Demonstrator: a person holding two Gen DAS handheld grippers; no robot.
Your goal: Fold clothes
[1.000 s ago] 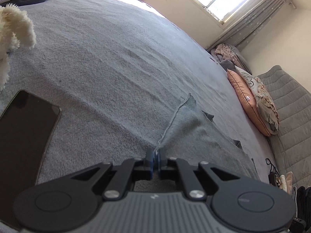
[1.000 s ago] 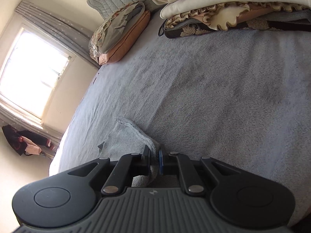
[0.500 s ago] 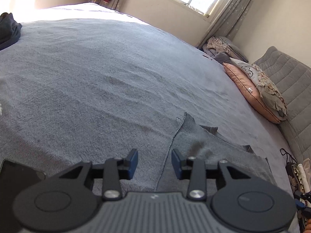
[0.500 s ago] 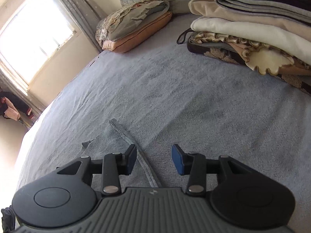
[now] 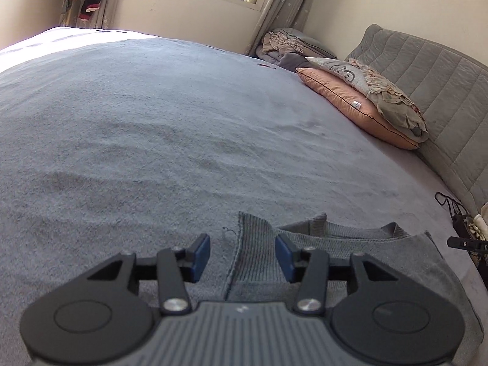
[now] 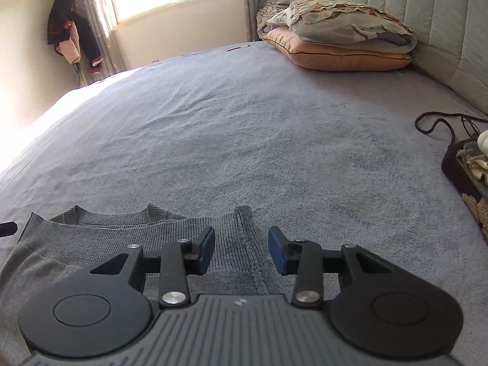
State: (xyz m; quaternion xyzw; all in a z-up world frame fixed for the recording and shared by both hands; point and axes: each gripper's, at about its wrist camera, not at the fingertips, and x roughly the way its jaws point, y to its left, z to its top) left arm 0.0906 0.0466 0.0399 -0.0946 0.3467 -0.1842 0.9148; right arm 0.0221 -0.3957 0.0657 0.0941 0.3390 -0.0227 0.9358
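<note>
A grey knit garment (image 5: 350, 244) lies flat on the grey bedspread (image 5: 152, 128), its ribbed hem and neckline facing the far side. My left gripper (image 5: 243, 253) hovers over the garment's left side seam. Its jaws are opening, and the blue pads (image 5: 201, 254) touch no cloth. In the right wrist view the same garment (image 6: 122, 238) spreads out to the left. My right gripper (image 6: 241, 250) stands open above its right side seam, and the pads (image 6: 277, 254) are clear of the fabric.
Stacked pillows (image 5: 366, 100) lean on a quilted grey headboard (image 5: 433, 85) at the far right. A pile of folded clothes with a black cord (image 6: 466, 167) sits at the right edge of the bed. Dark clothes (image 6: 73, 36) hang beside the window.
Both grippers were shut on the garment's corners a second ago and have since let go and opened. Both wrists rolled level, and the garment has settled flat on the bed.
</note>
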